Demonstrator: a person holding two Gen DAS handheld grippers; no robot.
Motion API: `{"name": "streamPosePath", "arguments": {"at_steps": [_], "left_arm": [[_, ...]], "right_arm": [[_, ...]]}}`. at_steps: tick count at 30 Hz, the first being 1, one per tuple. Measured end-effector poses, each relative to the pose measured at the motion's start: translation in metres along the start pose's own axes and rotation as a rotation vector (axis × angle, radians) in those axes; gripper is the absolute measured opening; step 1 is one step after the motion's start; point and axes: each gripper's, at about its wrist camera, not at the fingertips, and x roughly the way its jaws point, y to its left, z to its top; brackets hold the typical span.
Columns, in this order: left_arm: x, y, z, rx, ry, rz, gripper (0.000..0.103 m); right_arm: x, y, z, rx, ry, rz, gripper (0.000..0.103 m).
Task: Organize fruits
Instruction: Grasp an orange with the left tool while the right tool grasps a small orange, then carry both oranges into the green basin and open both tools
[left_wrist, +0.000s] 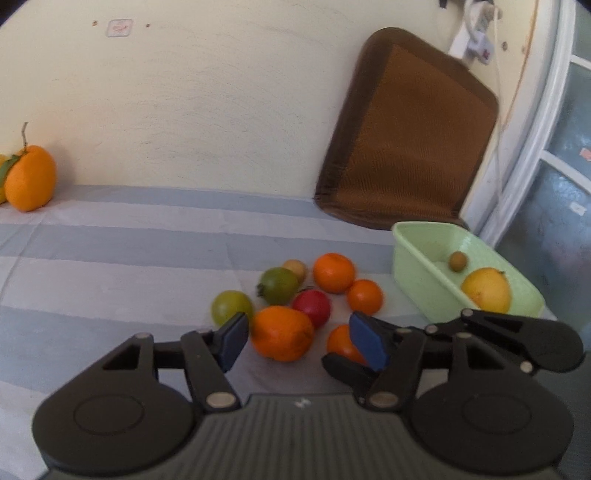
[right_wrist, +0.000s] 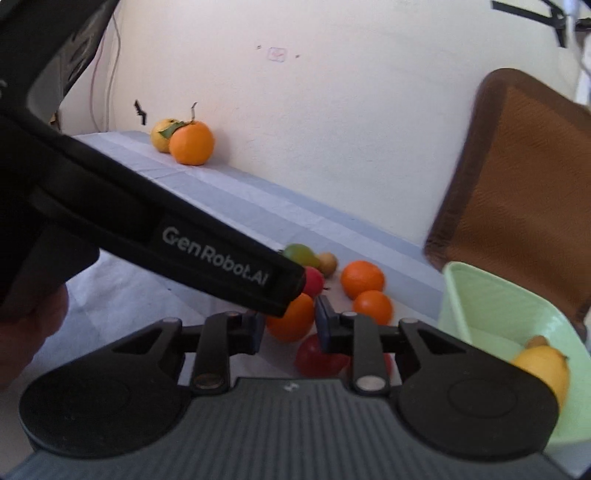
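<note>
A heap of fruit lies on the striped surface (left_wrist: 110, 236): a big orange (left_wrist: 281, 333), a red fruit (left_wrist: 313, 305), two green ones. The left gripper (left_wrist: 299, 341) has its jaws open, empty, just before the orange. The right gripper (right_wrist: 290, 326) has its jaws narrowly apart, holding nothing. In the pale green tub (left_wrist: 413, 266) sit a yellow lemon (left_wrist: 487, 290) and one small brown fruit.

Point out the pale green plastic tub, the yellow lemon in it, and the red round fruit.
Pale green plastic tub (left_wrist: 413, 258), left wrist view, near wall.
Yellow lemon (left_wrist: 486, 290), left wrist view, middle.
Red round fruit (left_wrist: 313, 306), left wrist view, middle.
</note>
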Motion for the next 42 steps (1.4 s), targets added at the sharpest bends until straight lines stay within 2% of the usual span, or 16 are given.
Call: {"name": "streamPosePath", "arguments": {"at_steps": [2,8,10,11,15,19,23,26,30,33,36,39,42], "left_arm": [[0.0,-0.002,0.001,0.006,-0.004,0.005,0.059],[0.011,0.004,-0.004,-0.022,0.023,0.028,0.057],[0.014,0.002,-0.006,-0.004,0.016,0.05,0.043],[0.014,0.001,-0.006,0.003,0.018,0.055,0.04],[0.01,-0.004,-0.008,0.009,0.022,0.053,0.039],[-0.012,-0.011,-0.018,-0.002,0.022,0.004,0.039],[-0.032,-0.031,-0.028,0.026,0.022,-0.069,0.04],[-0.038,-0.051,-0.027,0.061,0.03,-0.115,0.04],[-0.039,-0.08,-0.009,0.098,0.012,-0.181,0.04],[-0.033,-0.101,0.01,0.125,-0.008,-0.218,0.04],[-0.018,-0.12,0.025,0.148,-0.017,-0.236,0.04],[0.008,-0.131,0.036,0.134,0.019,-0.249,0.04],[0.035,-0.134,0.043,0.112,0.059,-0.227,0.04]], "right_arm": [[-0.012,-0.003,-0.006,0.017,-0.021,-0.016,0.031],[-0.054,-0.018,-0.022,0.117,-0.102,-0.075,0.031],[-0.068,-0.024,-0.028,0.16,-0.108,-0.074,0.031],[-0.073,-0.027,-0.032,0.178,-0.107,-0.073,0.031],[-0.081,-0.031,-0.045,0.239,-0.07,-0.043,0.031],[-0.083,-0.033,-0.056,0.264,-0.027,-0.028,0.031],[-0.085,-0.037,-0.062,0.294,-0.024,-0.001,0.031],[-0.089,-0.04,-0.064,0.309,-0.05,-0.032,0.031],[-0.103,-0.057,-0.063,0.358,-0.119,-0.092,0.031],[-0.113,-0.077,-0.059,0.387,-0.181,-0.154,0.031],[-0.112,-0.094,-0.057,0.408,-0.207,-0.192,0.031],[-0.103,-0.106,-0.059,0.405,-0.202,-0.221,0.031],[-0.095,-0.117,-0.063,0.415,-0.193,-0.25,0.031]]}}
